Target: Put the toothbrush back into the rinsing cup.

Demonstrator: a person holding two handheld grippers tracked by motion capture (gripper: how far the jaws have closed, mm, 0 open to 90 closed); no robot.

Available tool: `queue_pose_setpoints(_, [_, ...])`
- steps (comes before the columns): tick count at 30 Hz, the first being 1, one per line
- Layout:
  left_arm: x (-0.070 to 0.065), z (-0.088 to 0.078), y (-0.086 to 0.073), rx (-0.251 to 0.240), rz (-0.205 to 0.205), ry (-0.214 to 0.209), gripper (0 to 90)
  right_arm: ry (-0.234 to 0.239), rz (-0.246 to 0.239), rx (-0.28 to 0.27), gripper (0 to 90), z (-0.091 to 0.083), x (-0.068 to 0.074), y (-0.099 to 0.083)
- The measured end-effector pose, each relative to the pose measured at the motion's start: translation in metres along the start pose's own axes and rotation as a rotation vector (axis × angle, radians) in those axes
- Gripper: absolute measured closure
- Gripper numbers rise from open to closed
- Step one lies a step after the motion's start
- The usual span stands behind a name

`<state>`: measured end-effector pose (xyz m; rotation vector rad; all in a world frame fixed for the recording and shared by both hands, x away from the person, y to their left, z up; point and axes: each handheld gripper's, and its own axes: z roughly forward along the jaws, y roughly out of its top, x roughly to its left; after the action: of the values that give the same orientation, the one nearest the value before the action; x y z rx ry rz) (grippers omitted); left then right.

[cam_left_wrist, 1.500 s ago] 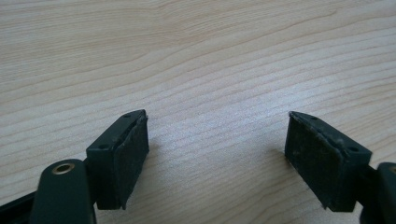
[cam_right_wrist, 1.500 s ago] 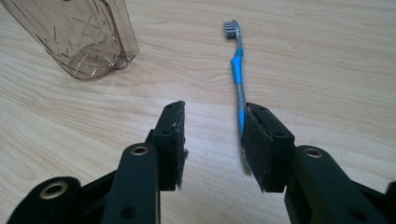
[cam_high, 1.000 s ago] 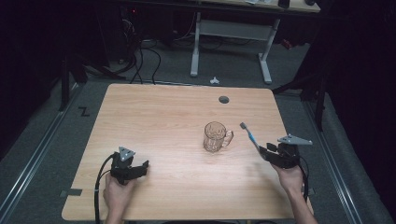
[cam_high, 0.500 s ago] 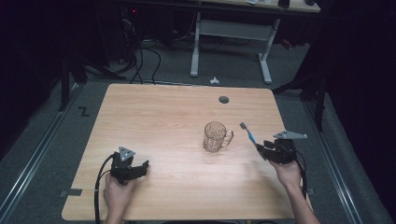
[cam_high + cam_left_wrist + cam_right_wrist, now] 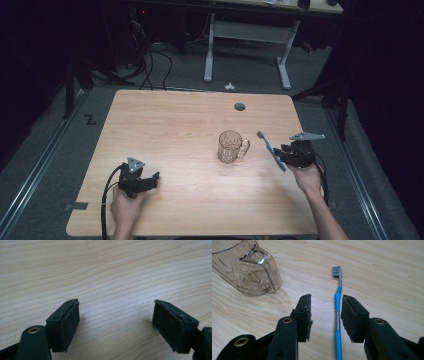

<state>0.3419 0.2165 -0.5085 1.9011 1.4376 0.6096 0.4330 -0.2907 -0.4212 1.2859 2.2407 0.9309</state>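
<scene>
- The desk (image 5: 175,125) has a clear mug (image 5: 230,146) right of centre, and that's the likely target for the brush.
- The right gripper (image 5: 325,301) is far closer to it than the left gripper (image 5: 116,312). The left one just sits on bare wood, jaws wide open and empty.
- The toothbrush (image 5: 338,305) lies flat on the desk between the right jaws, long axis in line with them, bristle head pointing away.
- The right jaws are about half open and straddle the handle without clamping it. It sits right by one pad, with a clear gap to the other.
</scene>
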Motion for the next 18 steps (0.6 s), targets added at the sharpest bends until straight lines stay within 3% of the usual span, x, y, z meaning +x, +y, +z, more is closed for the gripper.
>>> queue_pose_setpoints(18, [0.0, 0.0, 0.0, -0.002, 0.0, -0.002, 22.2, -0.017, -0.033, 0.05, 61.8, 0.013, 0.001, 0.025])
